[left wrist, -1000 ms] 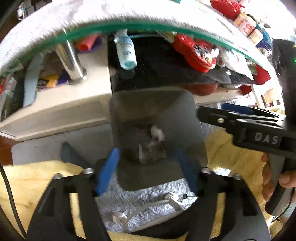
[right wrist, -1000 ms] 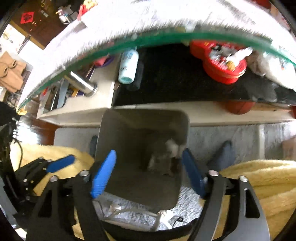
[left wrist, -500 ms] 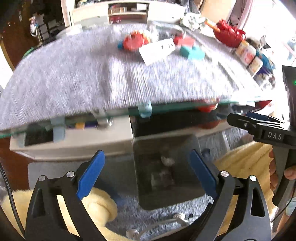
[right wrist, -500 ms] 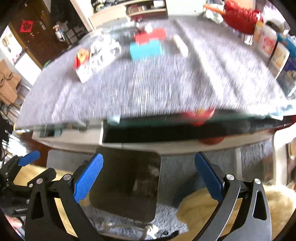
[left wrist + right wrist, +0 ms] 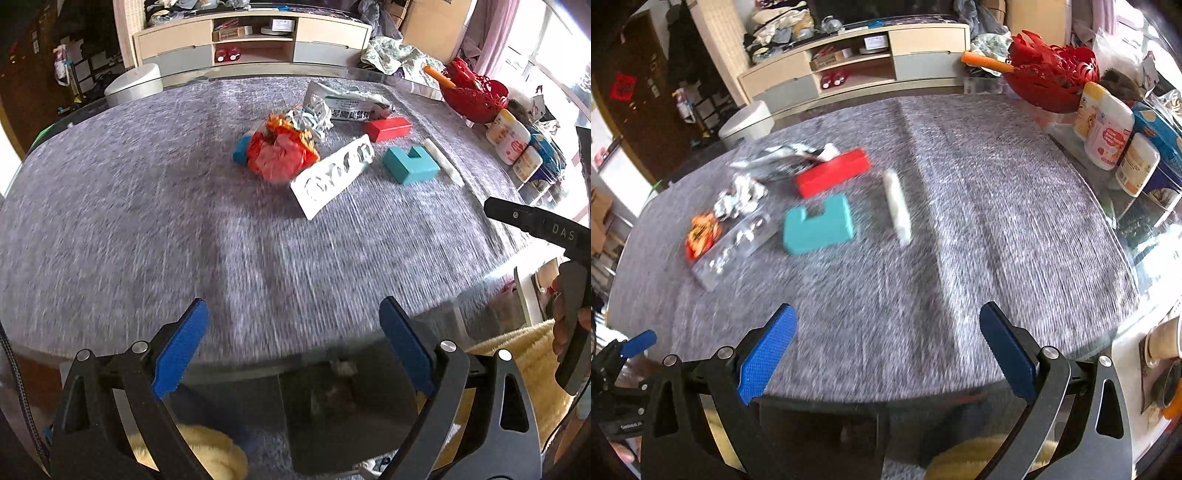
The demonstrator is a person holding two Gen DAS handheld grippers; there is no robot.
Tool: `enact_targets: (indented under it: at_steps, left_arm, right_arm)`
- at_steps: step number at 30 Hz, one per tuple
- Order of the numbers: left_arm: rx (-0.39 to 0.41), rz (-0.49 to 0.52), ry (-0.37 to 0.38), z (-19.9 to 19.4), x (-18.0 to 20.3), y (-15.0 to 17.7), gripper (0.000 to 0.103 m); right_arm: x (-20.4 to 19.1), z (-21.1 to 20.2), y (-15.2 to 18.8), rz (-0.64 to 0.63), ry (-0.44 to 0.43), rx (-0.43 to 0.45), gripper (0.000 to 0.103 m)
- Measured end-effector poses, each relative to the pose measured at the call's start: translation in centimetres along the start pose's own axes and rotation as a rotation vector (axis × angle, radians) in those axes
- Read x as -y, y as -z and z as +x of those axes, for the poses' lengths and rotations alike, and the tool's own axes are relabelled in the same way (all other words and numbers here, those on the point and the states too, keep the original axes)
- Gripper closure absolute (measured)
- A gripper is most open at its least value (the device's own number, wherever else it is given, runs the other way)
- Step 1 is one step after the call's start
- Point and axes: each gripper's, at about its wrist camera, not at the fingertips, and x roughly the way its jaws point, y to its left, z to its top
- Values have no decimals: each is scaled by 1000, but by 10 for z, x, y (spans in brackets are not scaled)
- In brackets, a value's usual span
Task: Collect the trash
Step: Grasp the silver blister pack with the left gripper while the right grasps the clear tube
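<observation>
Ahead of our left gripper, out past mid-table, sits the crumpled red-orange wrapper. It looks light, soft and crinkly, so we'd pinch it on the bunched top, where a fold should catch between the pads. Touching its far side is a ball of silver foil, also squashy and probably featherweight. Just to the right lies an empty blister pack, stiff, flat and likely slippery; we'd take it by a long edge. Beyond the foil lies a white pouch with printed characters we can't make out.

The red block, teal block and white stick don't look like trash.

Left jaws are wide but easing closed on nothing. Our right gripper is spread wide, nothing between. "DAS" shows on its side. The bin sits beneath the near table edge.
</observation>
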Motion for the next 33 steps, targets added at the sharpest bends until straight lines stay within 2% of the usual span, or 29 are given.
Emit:
enact_targets:
  at_steps: [4,7,8,11,15,18,20,22,24,27,32,33]
  left_arm:
    - [-17,10,5,22,0,-16,29]
    - [-23,22,12,34,2,-26,35]
    - [-22,27,15,37,3,-30,36]
    - [-18,39,12,45,7,-39,36]
    - [-15,33,10,55,6,-55,36]
    - [-13,32,21,60,6,-65,36]
    - [-11,38,32,62,8,-71,42]
    - [-11,47,50,65,11,-78,52]
    - [-14,52,66,68,15,-84,56]
    - [-20,68,82,72,22,-89,57]
    - [-17,91,61,75,30,-87,57]
    - [-16,91,60,74,30,-87,61]
  right_arm:
    - [2,12,-16,-2,-20,11,5]
    - [0,20,-25,-1,-33,7,19]
    - [1,25,-29,1,-37,3,25]
    - [2,33,-39,0,-27,7,33]
    - [3,43,-49,-7,-22,6,37]
    - [5,49,-56,-12,-20,0,47]
    - [6,55,-61,-13,-26,-11,56]
    - [6,59,-64,-13,-34,-21,61]
    - [7,62,-66,-14,-39,-25,63]
    - [9,67,-68,-10,-46,-30,63]
    - [6,74,-71,-19,-44,-27,65]
    - [7,74,-71,-17,-44,-25,65]
